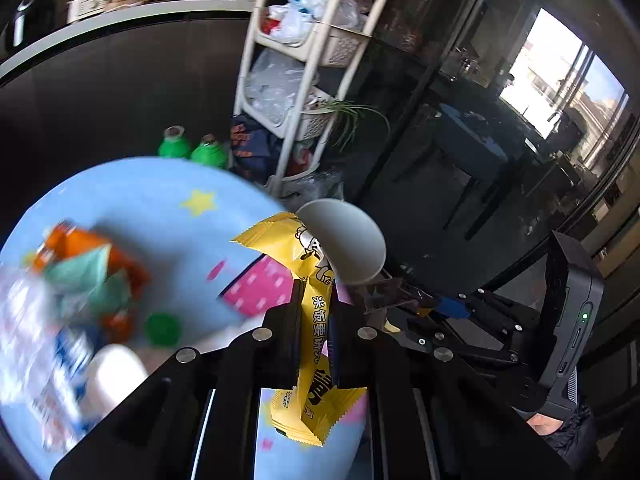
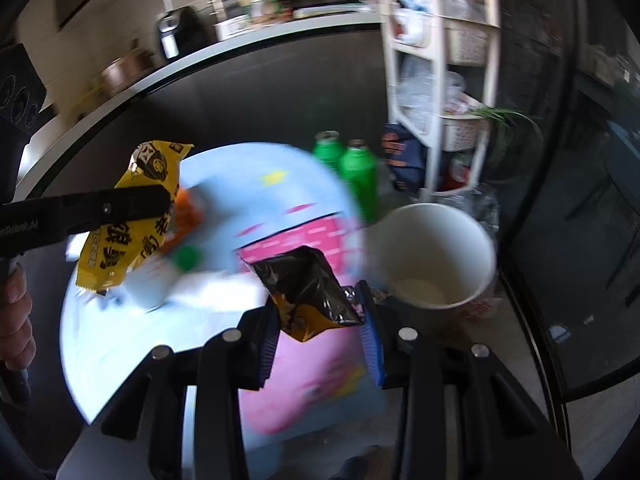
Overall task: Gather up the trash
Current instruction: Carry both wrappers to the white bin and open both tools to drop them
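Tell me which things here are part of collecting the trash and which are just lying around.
Job:
yellow wrapper, in left gripper
black wrapper, in right gripper
paper cup
litter on the blue table

Lying about:
green bottles
storage rack
potted plant

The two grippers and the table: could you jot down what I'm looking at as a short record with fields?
left gripper: shut on a yellow snack wrapper
right gripper: holding a dark foil wrapper between its blue pads
table: round, light blue with pink cartoon print
left on table: orange packet, green bottle cap, blurred white items
beside table: white paper cup, two green bottles
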Available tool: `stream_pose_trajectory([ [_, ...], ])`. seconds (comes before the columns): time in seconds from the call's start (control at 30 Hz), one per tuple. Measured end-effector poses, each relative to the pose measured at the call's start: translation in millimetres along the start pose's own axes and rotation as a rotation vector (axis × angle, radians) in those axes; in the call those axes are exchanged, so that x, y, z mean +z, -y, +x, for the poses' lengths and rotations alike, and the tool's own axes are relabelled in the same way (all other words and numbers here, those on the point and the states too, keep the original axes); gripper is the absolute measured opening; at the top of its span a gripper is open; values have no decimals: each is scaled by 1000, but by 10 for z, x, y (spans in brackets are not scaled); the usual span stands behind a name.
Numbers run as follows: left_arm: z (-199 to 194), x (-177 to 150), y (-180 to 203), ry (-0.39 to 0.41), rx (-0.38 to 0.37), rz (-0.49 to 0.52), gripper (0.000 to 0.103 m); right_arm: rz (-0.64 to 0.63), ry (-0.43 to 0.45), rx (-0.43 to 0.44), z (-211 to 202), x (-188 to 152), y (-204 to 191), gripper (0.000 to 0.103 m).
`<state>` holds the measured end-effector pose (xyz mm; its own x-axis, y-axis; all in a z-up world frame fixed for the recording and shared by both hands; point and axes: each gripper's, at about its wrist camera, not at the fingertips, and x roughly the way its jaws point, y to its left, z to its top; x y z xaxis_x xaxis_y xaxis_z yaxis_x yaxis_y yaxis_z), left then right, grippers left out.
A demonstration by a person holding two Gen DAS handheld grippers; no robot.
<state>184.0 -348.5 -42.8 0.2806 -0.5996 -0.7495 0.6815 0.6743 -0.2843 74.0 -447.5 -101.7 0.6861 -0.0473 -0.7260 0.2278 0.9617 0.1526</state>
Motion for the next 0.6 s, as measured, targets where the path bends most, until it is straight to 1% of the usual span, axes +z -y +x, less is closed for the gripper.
stream_pose_trajectory([
  [0.03, 203, 131, 59, -19, -37, -8, 9, 12, -2, -19, 64, 50, 157, 37],
  [0.1, 550, 294, 133, -43, -82, -17, 9, 36, -6, -45, 216, 131, 444, 37],
  [0.13, 712, 381, 188, -58, -94, -7, 9, 53, -14, -55, 316, 180, 597, 37],
  [0.2, 1067, 528, 315, -84, -91, 32, 9, 76, -31, -63, 511, 226, 831, 37],
  [0.23, 1243, 594, 343, -105, -103, 34, 9, 82, -38, -66, 604, 239, 919, 37],
  [0.27, 1333, 615, 365, -119, -109, 31, 10, 84, -46, -68, 702, 244, 995, 37],
  [0.43, 1862, 718, 469, -176, -78, 60, 10, 60, -95, -87, 1120, 207, 1159, 37],
  [0.6, 2065, 677, 424, -194, -47, 71, 10, 67, -130, -107, 1427, 162, 1321, 40],
])
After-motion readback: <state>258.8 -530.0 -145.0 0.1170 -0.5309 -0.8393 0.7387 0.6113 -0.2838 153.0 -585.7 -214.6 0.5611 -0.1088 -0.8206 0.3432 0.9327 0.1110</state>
